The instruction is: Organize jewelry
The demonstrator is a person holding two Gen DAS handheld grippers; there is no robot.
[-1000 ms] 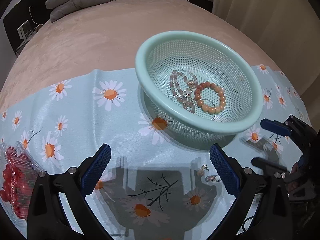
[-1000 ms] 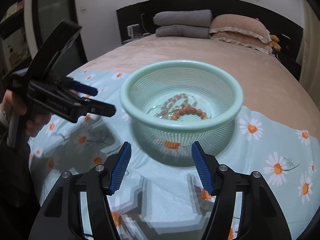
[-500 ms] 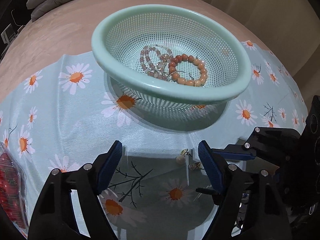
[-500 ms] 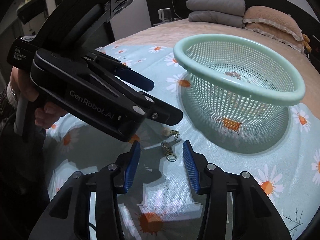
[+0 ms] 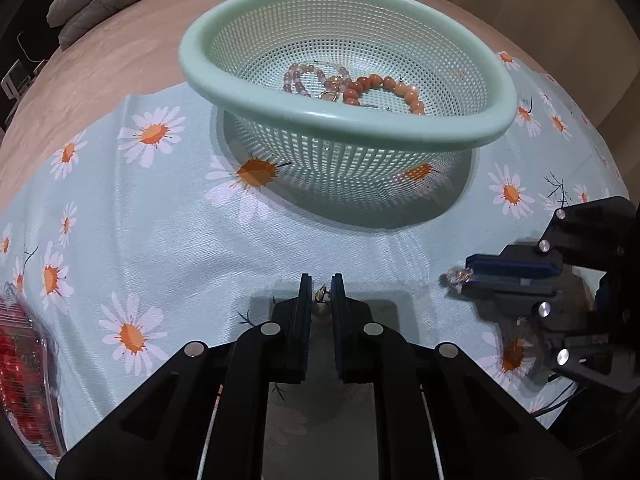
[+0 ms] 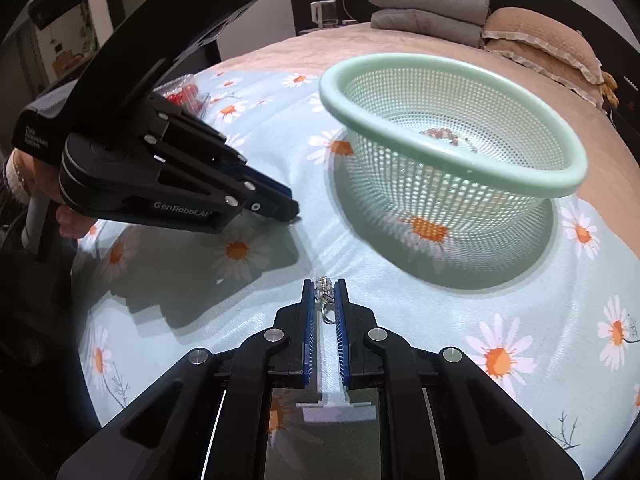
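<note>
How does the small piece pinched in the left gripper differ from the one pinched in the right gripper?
The left gripper is shut on a pearl earring, a round pale bead under a gold fitting; the right gripper is shut on a crystal earring, a sparkly silver cluster with a wire loop. The pearl earring sits deeper between the pads; the crystal earring sits at the tips. Both are low over the daisy cloth, outside the green basket.

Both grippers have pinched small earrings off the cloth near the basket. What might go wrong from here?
1. The left gripper holds its pearl earring only at the fingertips; it may slip on the lift.
2. The right gripper's crystal earring pokes past the tips, its hook dangling, and may snag the basket mesh.
3. The tips sit on the cloth and may pinch it.
</note>
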